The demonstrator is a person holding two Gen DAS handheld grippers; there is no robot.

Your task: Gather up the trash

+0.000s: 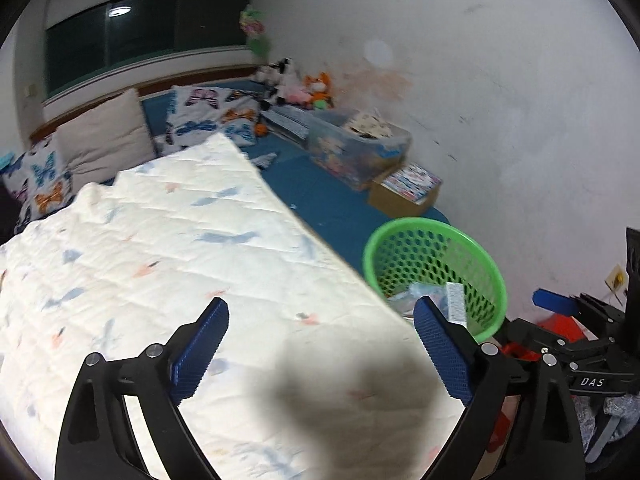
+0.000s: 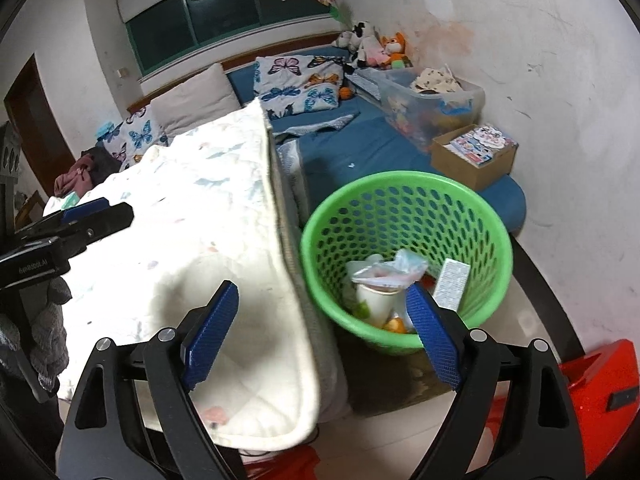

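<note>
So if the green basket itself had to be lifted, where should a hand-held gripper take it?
By the near rim of the basket, coming from above with one finger inside and one outside. It stands upright with its mouth open, the wall is thin mesh, and the trash sits low, so the rim is clear.

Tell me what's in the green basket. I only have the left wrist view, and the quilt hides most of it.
Observer: The green basket holds a white paper cup under a crumpled clear plastic bag.
Operator: Report anything else in there.
Observer: A pale flat strip leans against the inner wall, and something orange lies at the bottom.
Operator: Confirm the right gripper carries nothing.
Observer: The right gripper is open with nothing between its fingers, above the edge of the white quilt.
</note>
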